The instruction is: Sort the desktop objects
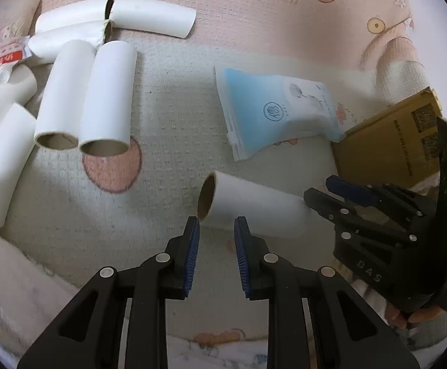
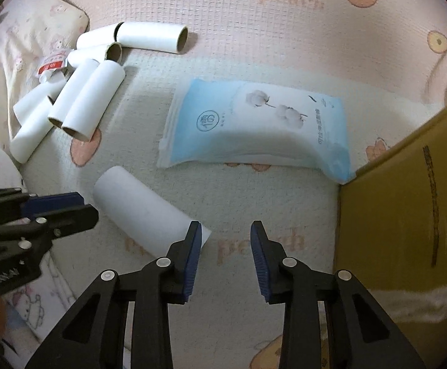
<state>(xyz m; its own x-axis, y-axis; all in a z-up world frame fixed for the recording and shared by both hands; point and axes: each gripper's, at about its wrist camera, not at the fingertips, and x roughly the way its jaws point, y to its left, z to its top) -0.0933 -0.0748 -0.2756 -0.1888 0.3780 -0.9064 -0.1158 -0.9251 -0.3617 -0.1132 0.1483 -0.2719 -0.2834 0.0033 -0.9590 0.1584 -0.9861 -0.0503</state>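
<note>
A single white cardboard tube [image 1: 251, 207] [image 2: 143, 212] lies on the pink-and-white play mat [image 1: 174, 98]. My left gripper [image 1: 217, 221] hovers open just short of the tube's open end, nothing between its fingers. My right gripper [image 2: 225, 224] is open too, with only mat between its fingers; its left finger [image 2: 192, 240] sits at the tube's far end. In the left wrist view the right gripper [image 1: 317, 188] is at the tube's right end. The left gripper [image 2: 91, 204] shows at the left of the right wrist view. A blue-and-white tissue pack [image 1: 278, 113] [image 2: 254, 129] lies flat beyond the tube.
Several more white tubes [image 1: 85, 92] [image 2: 82, 101] are heaped at the far left, with a red-and-white sachet [image 1: 5, 58] [image 2: 51, 66] among them. A brown cardboard box [image 1: 386, 147] [image 2: 407, 215] stands at the right. Patterned bedding [image 2: 23, 46] borders the mat on the left.
</note>
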